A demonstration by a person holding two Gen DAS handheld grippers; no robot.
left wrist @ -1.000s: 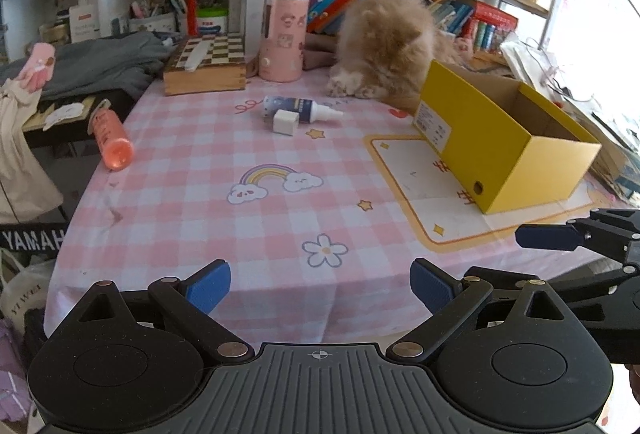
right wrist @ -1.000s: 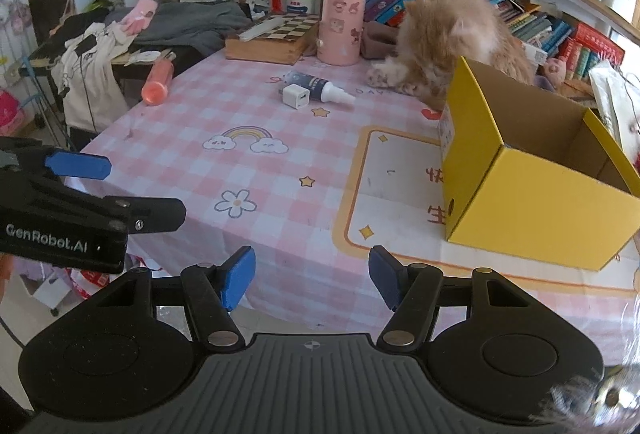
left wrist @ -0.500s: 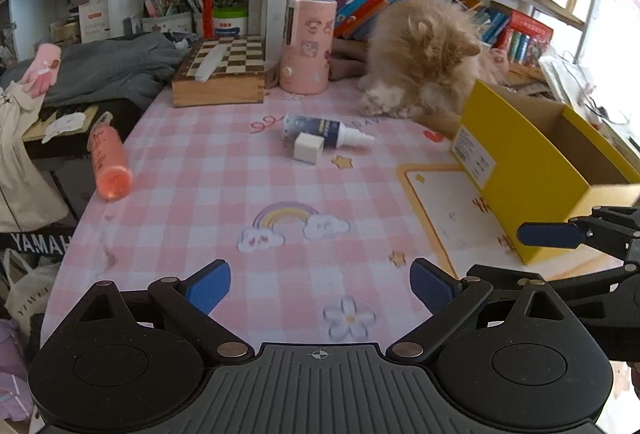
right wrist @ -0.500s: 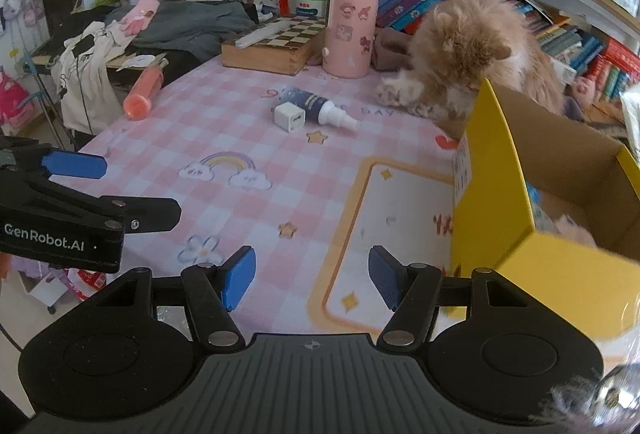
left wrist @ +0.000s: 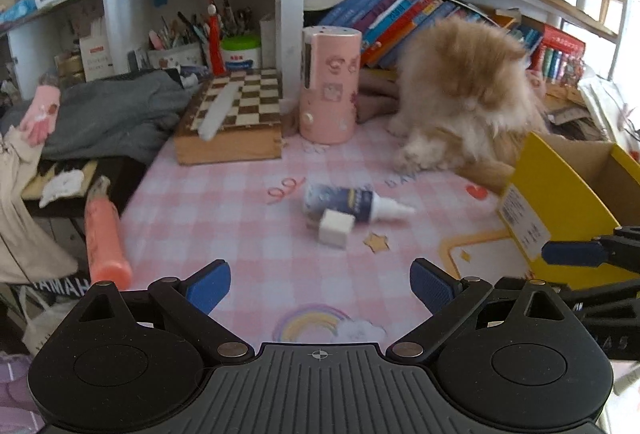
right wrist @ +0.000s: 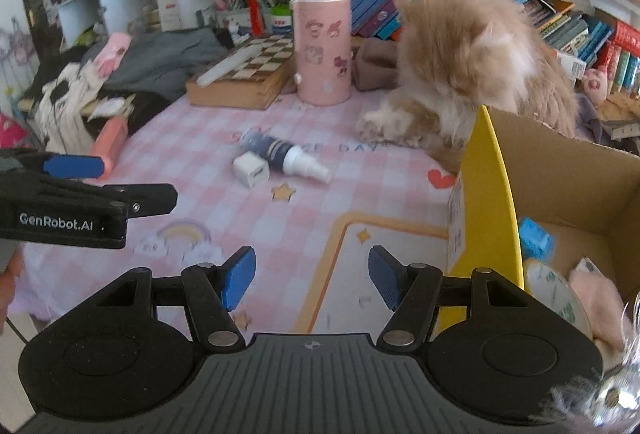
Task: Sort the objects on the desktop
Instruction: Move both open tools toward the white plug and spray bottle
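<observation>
A dark blue spray bottle with a white nozzle (left wrist: 352, 204) (right wrist: 286, 156) lies on its side on the pink checked tablecloth. A white cube charger (left wrist: 335, 228) (right wrist: 251, 170) touches it. An orange tube (left wrist: 104, 234) (right wrist: 110, 142) lies at the table's left edge. A yellow cardboard box (left wrist: 560, 218) (right wrist: 486, 194) stands at the right and holds a blue item (right wrist: 534, 238) and soft things. My left gripper (left wrist: 320, 286) is open and empty, short of the bottle. My right gripper (right wrist: 312, 278) is open and empty, beside the box.
A fluffy ginger cat (left wrist: 464, 94) (right wrist: 472, 66) sits behind the box. A pink cylinder (left wrist: 328, 86) and a wooden chessboard box (left wrist: 236, 122) stand at the back. Grey clothes (left wrist: 108, 114) lie at the far left. Shelves with books rise behind.
Both grippers have moved forward over the table towards the bottle and charger. The box's inside has come into the right wrist view. Both stay open.
</observation>
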